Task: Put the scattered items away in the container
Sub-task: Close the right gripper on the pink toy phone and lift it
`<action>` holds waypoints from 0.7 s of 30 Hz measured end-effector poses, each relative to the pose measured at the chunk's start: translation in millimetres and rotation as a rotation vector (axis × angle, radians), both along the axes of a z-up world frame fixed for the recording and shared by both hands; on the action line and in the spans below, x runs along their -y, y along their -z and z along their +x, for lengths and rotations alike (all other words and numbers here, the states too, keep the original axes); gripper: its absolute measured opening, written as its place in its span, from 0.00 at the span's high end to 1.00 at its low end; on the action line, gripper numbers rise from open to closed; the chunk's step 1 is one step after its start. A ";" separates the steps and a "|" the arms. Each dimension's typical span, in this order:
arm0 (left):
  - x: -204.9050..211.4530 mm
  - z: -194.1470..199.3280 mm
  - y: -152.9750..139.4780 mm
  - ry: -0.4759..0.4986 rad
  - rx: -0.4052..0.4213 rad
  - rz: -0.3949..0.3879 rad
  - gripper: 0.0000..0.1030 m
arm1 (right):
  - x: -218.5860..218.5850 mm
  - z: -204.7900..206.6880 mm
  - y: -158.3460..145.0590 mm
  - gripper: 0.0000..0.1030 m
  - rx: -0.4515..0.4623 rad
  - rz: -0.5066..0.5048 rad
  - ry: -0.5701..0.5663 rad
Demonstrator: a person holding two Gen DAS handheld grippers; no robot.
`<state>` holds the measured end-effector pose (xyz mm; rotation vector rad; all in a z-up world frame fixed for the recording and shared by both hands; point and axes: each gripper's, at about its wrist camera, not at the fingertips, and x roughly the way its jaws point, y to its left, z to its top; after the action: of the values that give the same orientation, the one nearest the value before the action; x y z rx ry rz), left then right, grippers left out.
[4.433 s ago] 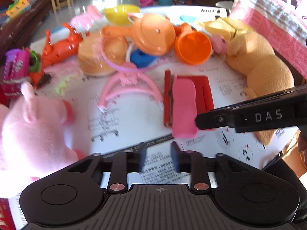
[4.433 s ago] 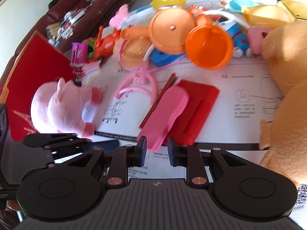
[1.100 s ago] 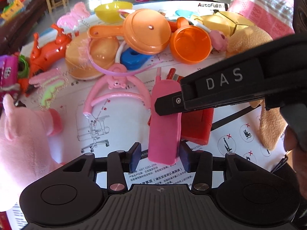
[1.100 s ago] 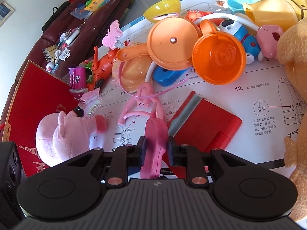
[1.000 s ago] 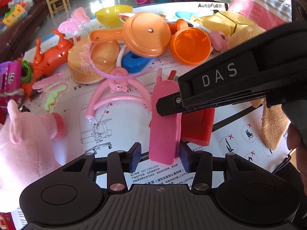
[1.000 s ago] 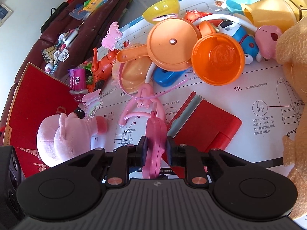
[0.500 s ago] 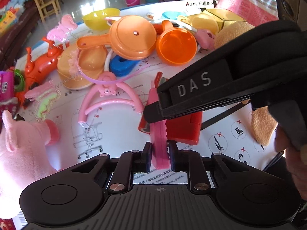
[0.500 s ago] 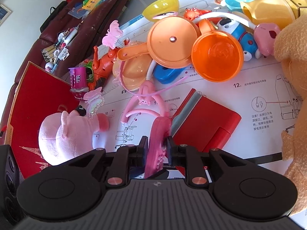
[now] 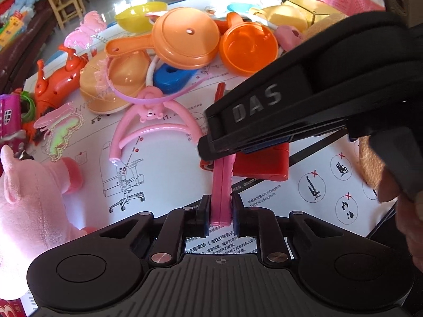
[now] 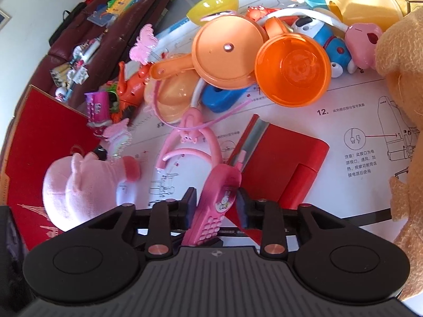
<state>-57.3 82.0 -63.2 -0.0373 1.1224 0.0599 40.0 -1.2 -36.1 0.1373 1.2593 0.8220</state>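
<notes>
L tool (image 9: 220, 212) is clamped on the edge of the pink plastic toy phone w/ keypad (image 10: 214, 203), held above the surface (image 10: 343, 121) covered w/ a printed instruction sheet. R tool (image 10: 216, 206) has its jaws apart, phone tilted between them; contact can't be told. Just beyond: red flat box (image 10: 288, 158), pink plastic headband w/ pig face (image 9: 153, 121); pink plush pig (image 10: 87, 179) to the left. Farther: orange plastic pan (image 10: 224, 50), orange bowl (image 10: 293, 71), tan plush toy (image 10: 404, 84).

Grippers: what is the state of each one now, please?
Left gripper: closed on the pink toy phone.
Right gripper: fingers open, phone between them, apparently not clamped.
</notes>
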 end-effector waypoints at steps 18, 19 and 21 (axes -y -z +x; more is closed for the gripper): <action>6.1 3.5 -7.8 -0.008 0.015 0.037 0.88 | 6.7 -1.2 -3.2 0.70 -0.032 0.041 0.042; 6.5 3.0 -9.3 -0.008 0.019 0.042 0.88 | 6.7 -2.0 -4.8 0.70 -0.028 0.043 0.042; 6.9 2.4 -12.3 -0.007 0.029 0.050 0.88 | 6.8 -3.6 -9.0 0.70 -0.015 0.047 0.040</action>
<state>-54.8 75.1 -50.9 0.0030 1.0909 0.0932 36.4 -8.0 -27.1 0.2061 1.2484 0.8177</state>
